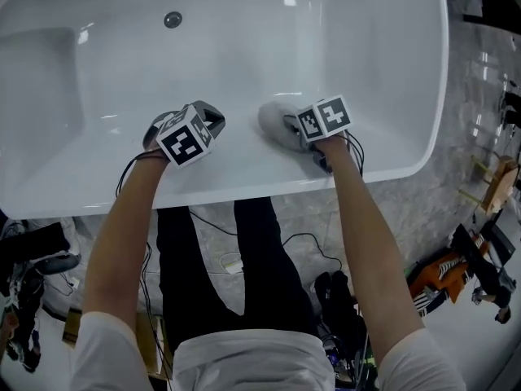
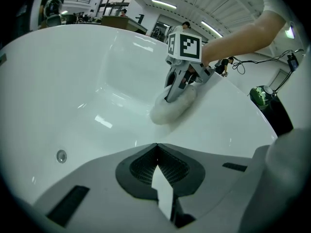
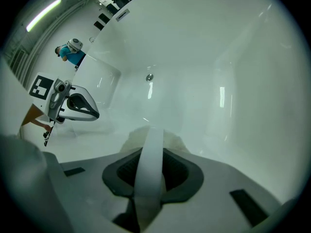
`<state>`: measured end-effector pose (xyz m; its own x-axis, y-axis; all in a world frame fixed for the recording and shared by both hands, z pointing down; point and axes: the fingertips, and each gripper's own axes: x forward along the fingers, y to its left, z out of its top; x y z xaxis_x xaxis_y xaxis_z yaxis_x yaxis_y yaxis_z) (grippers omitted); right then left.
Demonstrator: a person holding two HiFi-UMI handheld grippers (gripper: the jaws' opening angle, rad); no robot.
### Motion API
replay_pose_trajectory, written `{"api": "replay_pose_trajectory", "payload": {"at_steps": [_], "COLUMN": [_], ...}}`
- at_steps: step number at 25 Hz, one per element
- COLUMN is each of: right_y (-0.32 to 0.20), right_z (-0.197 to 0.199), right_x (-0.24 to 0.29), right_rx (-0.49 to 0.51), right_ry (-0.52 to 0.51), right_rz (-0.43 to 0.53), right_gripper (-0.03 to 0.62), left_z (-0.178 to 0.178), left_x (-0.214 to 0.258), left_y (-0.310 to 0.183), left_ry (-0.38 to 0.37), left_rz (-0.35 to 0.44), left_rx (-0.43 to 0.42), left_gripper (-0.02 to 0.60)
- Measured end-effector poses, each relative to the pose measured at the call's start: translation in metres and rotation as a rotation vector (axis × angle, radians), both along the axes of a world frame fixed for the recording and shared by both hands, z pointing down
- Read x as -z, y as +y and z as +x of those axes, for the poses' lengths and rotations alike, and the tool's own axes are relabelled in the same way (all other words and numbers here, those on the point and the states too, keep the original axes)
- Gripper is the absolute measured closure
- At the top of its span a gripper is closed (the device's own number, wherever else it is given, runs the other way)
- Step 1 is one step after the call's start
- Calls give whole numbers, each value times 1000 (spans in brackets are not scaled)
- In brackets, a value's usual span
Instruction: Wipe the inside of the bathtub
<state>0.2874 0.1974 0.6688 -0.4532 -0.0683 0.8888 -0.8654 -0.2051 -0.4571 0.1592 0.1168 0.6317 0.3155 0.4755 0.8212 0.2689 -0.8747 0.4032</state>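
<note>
The right gripper (image 3: 148,131) has its fingers clamped on a fluffy mitt (image 1: 271,119) against the bathtub (image 1: 350,47) wall — the left gripper (image 2: 156,145) has its fingers closed together.

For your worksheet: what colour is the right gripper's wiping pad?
The wiping pad is off-white, best seen in the left gripper view.

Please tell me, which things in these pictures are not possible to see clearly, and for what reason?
- Wiping pad: in the right gripper view, the right gripper hides most of it with its own body.
- Bathtub: the head view's left edge cuts off its left end.
- Drain: too small in every view to tell whether it is open or plugged.
- Right gripper's jaws: in the head view, the marker cube covers them.
</note>
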Motion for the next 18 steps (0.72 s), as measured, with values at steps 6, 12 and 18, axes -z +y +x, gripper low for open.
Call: {"api": "replay_pose_trajectory", "payload": {"at_steps": [6,12,18], "right_y": [22,43,63], "right_z": [35,73,107], "right_x": [1,-3,-6], "right_rx": [0,5,9], "right_ry": [4,21,48], "right_rz": [-3,-20,-44], "right_gripper": [502,502,502], "left_z": [40,83,110], "left_x": [-2,-5,-7], "left_y": [24,50,70], "left_ry": [9,30,41], "left_rz": [-15,-50,-76], "left_rx": [-34,-43,-57], "left_gripper": [574,574,574]}}
